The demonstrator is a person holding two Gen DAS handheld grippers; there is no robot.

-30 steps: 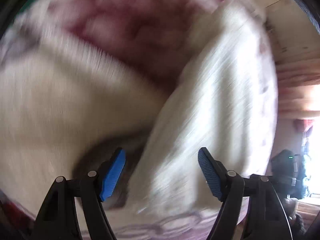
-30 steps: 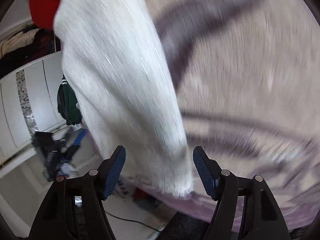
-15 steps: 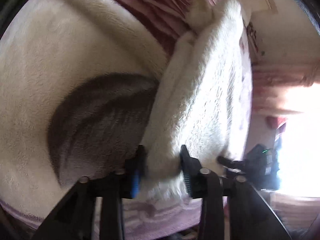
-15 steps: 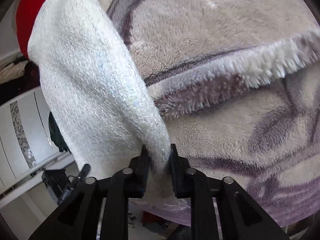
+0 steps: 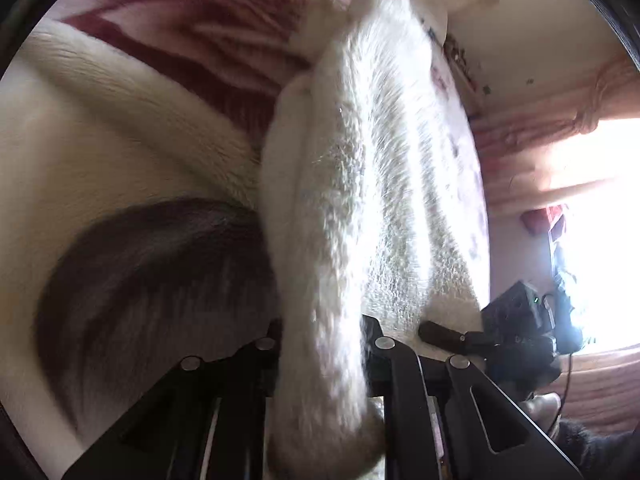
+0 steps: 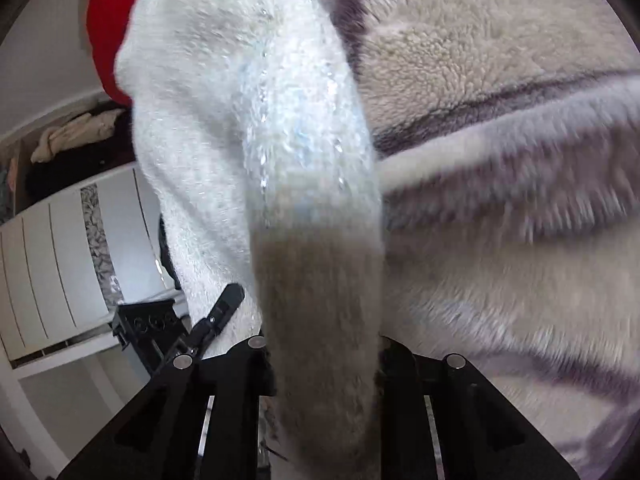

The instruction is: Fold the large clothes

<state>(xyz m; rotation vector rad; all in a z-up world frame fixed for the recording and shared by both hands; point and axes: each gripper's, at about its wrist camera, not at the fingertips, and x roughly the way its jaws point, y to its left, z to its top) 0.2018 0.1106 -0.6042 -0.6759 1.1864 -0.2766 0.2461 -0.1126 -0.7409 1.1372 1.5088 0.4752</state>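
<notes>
Left gripper [image 5: 322,360] closing, pinching the white fleece garment [image 5: 360,200]. Right gripper [image 6: 324,364] likewise closing on it (patterned blanket [image 6: 500,60] beneath).

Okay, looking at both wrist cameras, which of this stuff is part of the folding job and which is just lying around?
Part of the job:
- white fuzzy garment, clamped between closing jaws
- left hand-held gripper
- right hand-held gripper

Just lying about:
- plush patterned blanket underneath
- red cloth
- white cabinet
- pink curtain
- clothes pile on the shelf
</notes>
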